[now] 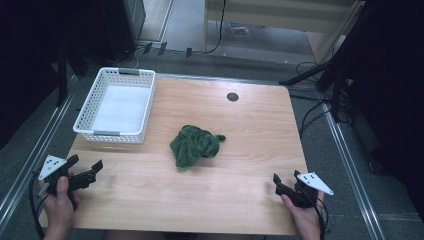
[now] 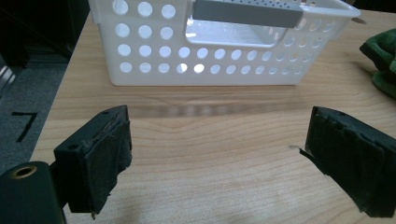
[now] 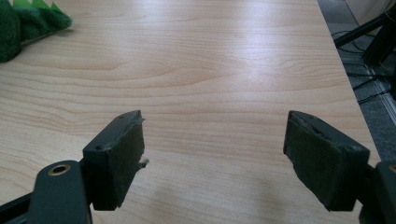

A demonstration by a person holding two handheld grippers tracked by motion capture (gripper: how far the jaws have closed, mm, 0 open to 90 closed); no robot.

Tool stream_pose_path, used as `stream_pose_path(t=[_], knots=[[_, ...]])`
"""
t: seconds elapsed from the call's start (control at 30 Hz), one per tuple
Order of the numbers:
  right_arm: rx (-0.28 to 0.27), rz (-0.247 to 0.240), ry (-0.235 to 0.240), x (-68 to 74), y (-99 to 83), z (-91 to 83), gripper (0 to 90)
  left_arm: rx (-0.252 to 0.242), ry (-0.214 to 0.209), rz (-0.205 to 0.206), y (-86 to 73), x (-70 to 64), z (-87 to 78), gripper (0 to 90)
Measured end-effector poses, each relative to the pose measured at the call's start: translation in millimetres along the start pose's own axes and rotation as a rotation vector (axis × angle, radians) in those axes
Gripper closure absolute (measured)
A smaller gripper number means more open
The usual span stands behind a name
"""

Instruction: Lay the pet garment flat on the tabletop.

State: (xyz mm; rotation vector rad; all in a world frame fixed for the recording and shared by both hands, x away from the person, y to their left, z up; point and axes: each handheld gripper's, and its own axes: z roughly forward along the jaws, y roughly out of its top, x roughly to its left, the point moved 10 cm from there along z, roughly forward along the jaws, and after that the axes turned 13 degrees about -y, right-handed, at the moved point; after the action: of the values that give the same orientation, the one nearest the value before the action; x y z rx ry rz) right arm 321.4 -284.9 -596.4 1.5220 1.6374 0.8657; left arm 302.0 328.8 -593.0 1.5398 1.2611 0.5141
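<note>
A crumpled green cloth (image 1: 194, 145) lies near the middle of the wooden table (image 1: 240, 130). A white perforated basket (image 1: 117, 105) stands at the far left, with nothing in it. My left gripper (image 1: 86, 168) rests at the table's front left corner, held by a hand, jaws wide open and empty; in its own view (image 2: 215, 154) the basket (image 2: 224, 42) is just ahead and the cloth (image 2: 380, 60) peeks in at the right edge. My right gripper (image 1: 286, 180) sits at the front right, open and empty (image 3: 215, 158), with the cloth (image 3: 28, 23) far off at upper left.
A small dark round grommet (image 1: 232, 97) is set in the table near the back edge. Metal rails (image 1: 350, 160) run along both sides of the table. Cables and stand legs (image 1: 320, 80) lie on the floor at the right.
</note>
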Motion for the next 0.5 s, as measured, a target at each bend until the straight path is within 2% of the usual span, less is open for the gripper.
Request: stream_pose_path(t=[0.13,0.17,0.3,0.37,0.4,0.43,0.47,0.5], knots=[[-0.003,0.004,0.000,0.0,1.4,-1.1,20.0,0.004,0.003,0.001,-0.4,0.1,0.5,7.3],[-0.005,0.006,0.023,2.0,3.3,-2.5,18.6,0.003,0.006,0.003,-0.5,0.1,0.3,7.3],[-0.012,0.023,0.042,5.9,9.5,-4.1,17.5,-0.006,0.008,-0.004,0.1,0.5,0.0,7.3],[-0.020,0.032,0.062,13.7,19.4,-7.1,15.7,-0.010,0.007,-0.005,0.3,0.4,-0.1,7.3],[-0.037,0.018,0.075,21.5,28.8,-10.1,13.8,-0.006,0.007,-0.002,0.1,0.4,0.2,7.3],[-0.037,0.018,0.075,21.5,28.8,-10.1,13.8,-0.006,0.007,-0.002,0.1,0.4,0.2,7.3],[-0.058,0.016,0.091,31.8,41.2,-13.3,12.5,-0.003,0.007,0.002,0.0,0.1,0.5,7.3],[-0.058,0.016,0.091,31.8,41.2,-13.3,12.5,-0.002,0.005,0.003,-0.1,-0.3,0.7,7.3]])
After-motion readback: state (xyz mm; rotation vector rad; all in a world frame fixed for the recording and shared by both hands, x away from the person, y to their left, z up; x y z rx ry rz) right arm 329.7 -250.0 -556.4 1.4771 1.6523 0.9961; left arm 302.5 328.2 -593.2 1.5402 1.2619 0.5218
